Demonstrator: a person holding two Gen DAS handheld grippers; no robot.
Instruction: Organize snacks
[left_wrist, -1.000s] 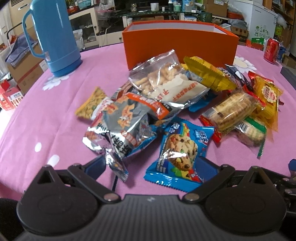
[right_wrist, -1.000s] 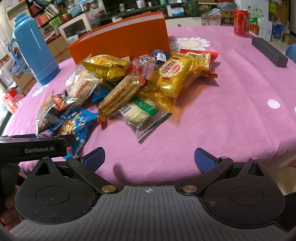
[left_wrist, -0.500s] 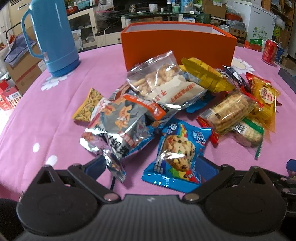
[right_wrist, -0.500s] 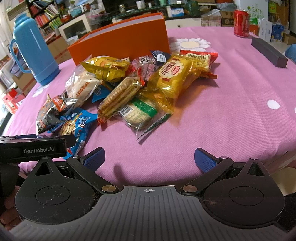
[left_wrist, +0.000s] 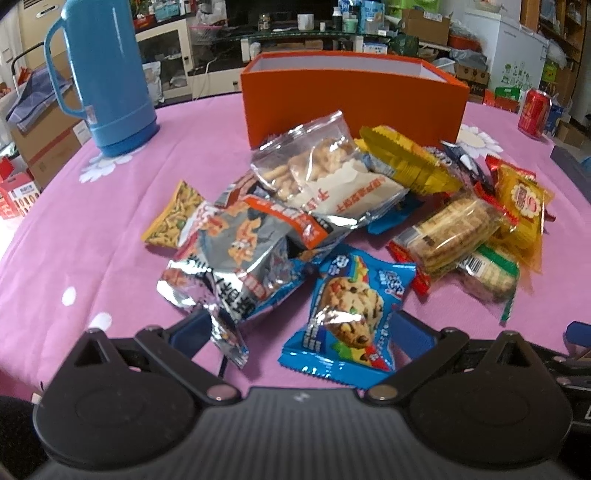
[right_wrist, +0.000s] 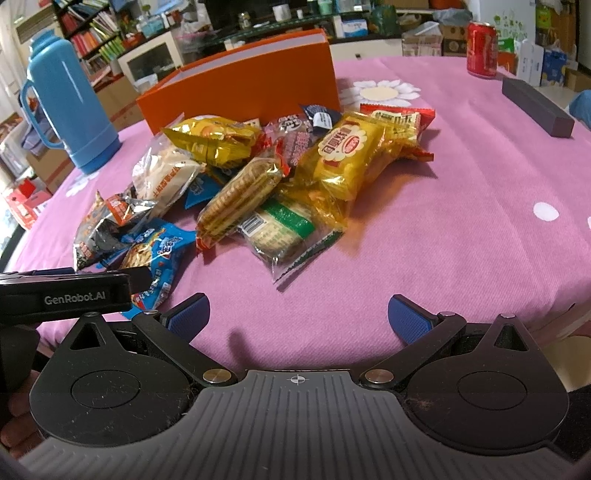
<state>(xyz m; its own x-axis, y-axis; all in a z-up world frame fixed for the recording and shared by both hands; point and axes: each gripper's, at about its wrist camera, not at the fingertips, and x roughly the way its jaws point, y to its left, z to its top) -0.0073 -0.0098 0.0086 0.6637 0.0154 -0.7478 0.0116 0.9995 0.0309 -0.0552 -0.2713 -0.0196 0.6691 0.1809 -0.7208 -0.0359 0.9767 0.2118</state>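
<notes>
**Snack heap on the pink cloth, both grippers low at six o'clock**

The table, under a pink cloth with white flowers and dots, fills both views. At twelve o'clock on it stands the orange box, open-topped, with the blue thermos at ten o'clock in the left wrist view. The pile of snacks lies just in front of the box, packets overlapping one another.

Largest in the pile are a clear bag of crackers and a crumpled silver bag below it. A yellow packet sits at one o'clock in the right wrist view, touching a sleeve of round biscuits. The blue cookie packet lies nearest, at six o'clock.

The left gripper has its jaws spread wide, the cookie packet and a tail of the silver bag between its blue pads (contact cannot be judged). The right gripper is likewise spread, over bare cloth. A red can stands at two o'clock.
</notes>
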